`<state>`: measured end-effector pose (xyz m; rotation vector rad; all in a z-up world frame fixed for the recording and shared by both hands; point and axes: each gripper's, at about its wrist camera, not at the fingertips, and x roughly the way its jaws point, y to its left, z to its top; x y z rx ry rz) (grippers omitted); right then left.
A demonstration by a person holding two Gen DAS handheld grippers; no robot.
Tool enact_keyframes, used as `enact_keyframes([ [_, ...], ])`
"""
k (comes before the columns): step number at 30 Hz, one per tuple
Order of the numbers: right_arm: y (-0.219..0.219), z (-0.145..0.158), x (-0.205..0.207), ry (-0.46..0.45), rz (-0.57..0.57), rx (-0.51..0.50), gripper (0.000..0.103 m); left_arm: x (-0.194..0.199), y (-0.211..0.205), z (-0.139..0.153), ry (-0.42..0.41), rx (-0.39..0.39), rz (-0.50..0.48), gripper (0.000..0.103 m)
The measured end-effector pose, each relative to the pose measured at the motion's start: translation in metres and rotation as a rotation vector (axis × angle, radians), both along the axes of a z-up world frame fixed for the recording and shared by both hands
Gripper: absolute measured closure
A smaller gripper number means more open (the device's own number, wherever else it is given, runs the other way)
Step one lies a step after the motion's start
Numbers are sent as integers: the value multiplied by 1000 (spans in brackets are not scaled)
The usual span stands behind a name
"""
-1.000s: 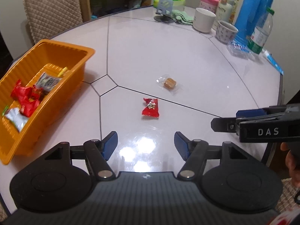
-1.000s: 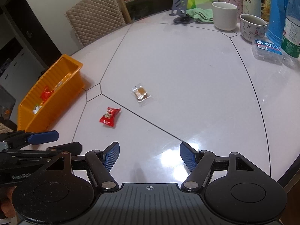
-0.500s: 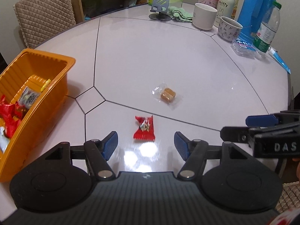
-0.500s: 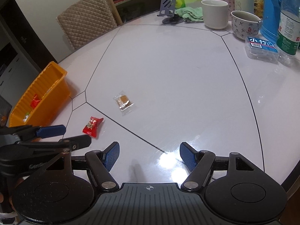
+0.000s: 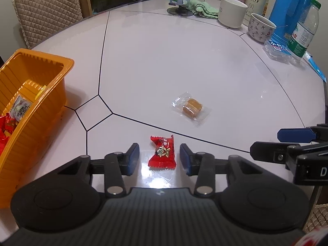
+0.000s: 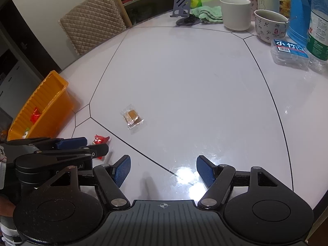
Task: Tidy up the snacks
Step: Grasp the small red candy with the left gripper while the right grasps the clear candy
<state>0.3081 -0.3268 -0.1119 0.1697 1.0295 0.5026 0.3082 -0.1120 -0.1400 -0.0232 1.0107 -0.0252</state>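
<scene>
A red candy packet [image 5: 163,153] lies flat on the white table, between the blue pads of my left gripper [image 5: 159,155]. The jaws are closing on it, with a small gap still on each side. In the right wrist view the left gripper [image 6: 94,145] covers part of the red packet [image 6: 101,139]. A brown candy in a clear wrapper [image 5: 191,107] [image 6: 132,115] lies farther out on the table. My right gripper [image 6: 164,166] hangs open over bare table, and it shows at the right [image 5: 266,141] in the left wrist view. The orange bin [image 5: 51,65] [image 6: 51,94] at the left holds several wrapped snacks.
Along the far edge stand a phone stand [image 5: 180,0], a green cloth [image 5: 205,8], a white cup [image 5: 231,12], a patterned mug [image 5: 260,27], a blue flask [image 5: 287,8] and a water bottle [image 5: 305,28]. A clear box [image 6: 289,53] lies by the bottle. A quilted chair [image 5: 47,10] stands behind the table.
My left gripper moved forward and down until the red packet came between its fingers, and the jaws narrowed around it. The right gripper edged forward only slightly, still open.
</scene>
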Motion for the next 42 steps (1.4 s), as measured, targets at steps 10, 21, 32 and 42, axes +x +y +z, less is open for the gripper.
enact_keyframes([
  [10, 11, -4, 9, -10, 31, -3, 32, 5, 2, -1, 2, -8, -22, 83],
  [21, 43, -9, 27, -79, 142, -22, 32, 5, 28, 9, -17, -11, 46, 86],
  [32, 83, -18, 47, -172, 299, -69, 35, 2, 53, 8, -7, -9, 125, 86],
  [42, 99, -27, 53, -188, 354, -123, 60, 1, 63, 8, -5, -12, 145, 86],
])
